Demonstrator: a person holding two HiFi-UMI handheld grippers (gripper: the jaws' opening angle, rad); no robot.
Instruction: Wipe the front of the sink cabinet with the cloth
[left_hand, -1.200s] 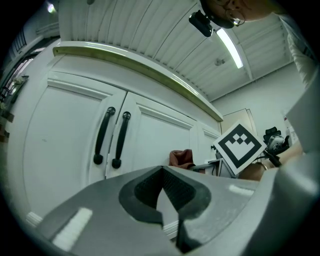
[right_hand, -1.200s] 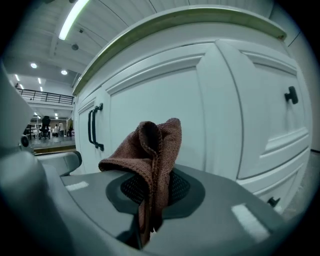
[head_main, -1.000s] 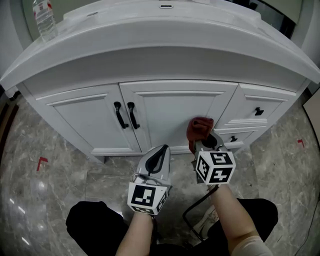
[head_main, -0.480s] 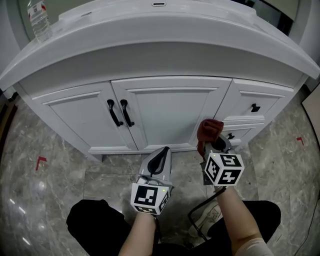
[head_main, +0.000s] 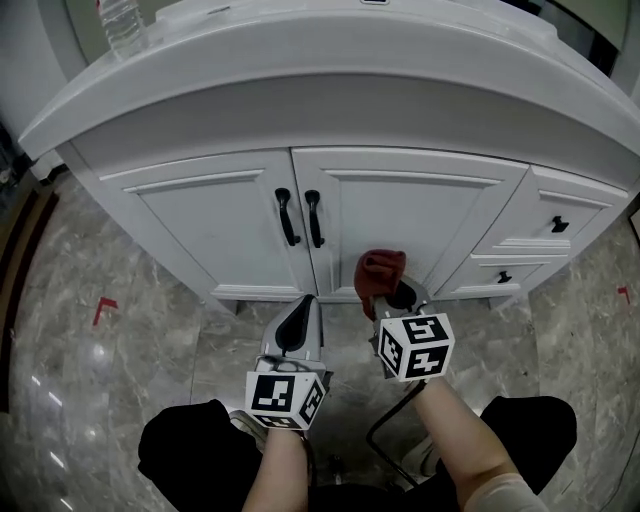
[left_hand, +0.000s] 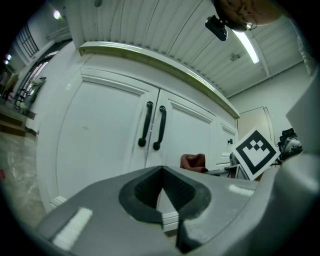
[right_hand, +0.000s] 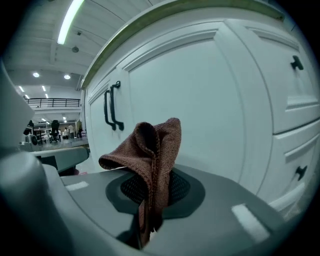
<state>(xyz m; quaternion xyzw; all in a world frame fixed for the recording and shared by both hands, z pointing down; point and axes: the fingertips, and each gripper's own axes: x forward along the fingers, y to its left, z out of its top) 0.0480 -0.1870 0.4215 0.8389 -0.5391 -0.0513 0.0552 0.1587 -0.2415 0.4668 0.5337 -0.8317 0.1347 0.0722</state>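
Mid-wipe, likely: right hand-held gripper (head_main: 386, 298) clamps the cloth (head_main: 380, 271) near the cabinet door (head_main: 420, 215); left hand-held gripper (head_main: 300, 316) sits closed, empty. Next, press the cloth flat and sweep.

Rust-brown cloth (head_main: 381, 273), white sink cabinet (head_main: 410, 215) with black handles (head_main: 288, 217), grey marbled floor (head_main: 90, 390)

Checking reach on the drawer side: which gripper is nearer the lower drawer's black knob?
Right. The right gripper, shut on the brown cloth, sits left of the lower drawer knob. The left gripper, shut and empty, is farther left, below the door handles.
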